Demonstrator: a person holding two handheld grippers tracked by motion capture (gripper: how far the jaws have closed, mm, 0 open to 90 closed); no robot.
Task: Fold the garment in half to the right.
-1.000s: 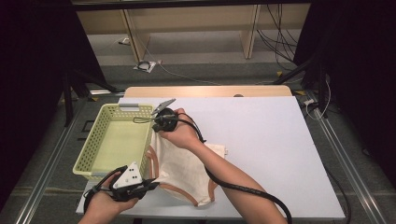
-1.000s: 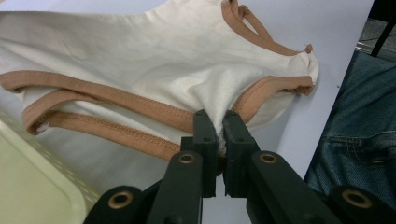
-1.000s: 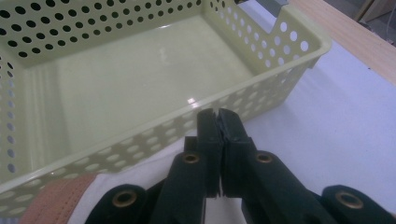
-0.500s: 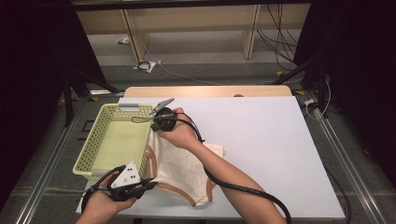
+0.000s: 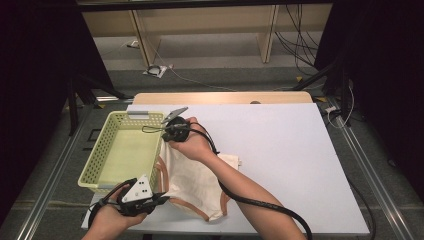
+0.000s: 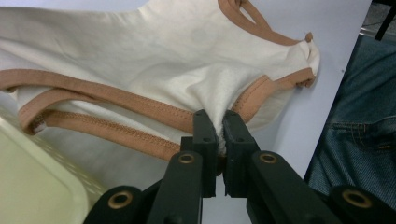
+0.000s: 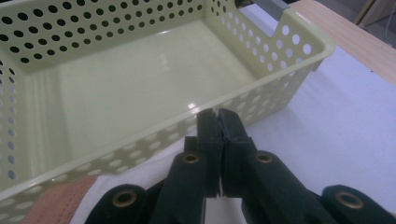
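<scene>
Soft cream cloth top with brown trim (image 5: 192,180) lay on white table (image 5: 300,165) beside yellow basket (image 5: 100,155) | left gripper (image 6: 217,122) pinched its hem | right gripper (image 7: 216,120) clenched, hold unclear | light, floppy; grab edges.

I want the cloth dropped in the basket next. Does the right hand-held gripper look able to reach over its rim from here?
Probably yes. The right hand-held gripper sits shut right beside the basket's near wall, nothing between them, and the basket is empty. The cream garment lies alongside.

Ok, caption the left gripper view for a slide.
Left tool shut on cream cotton garment with tan trim, beside pale green plastic basket.
</scene>
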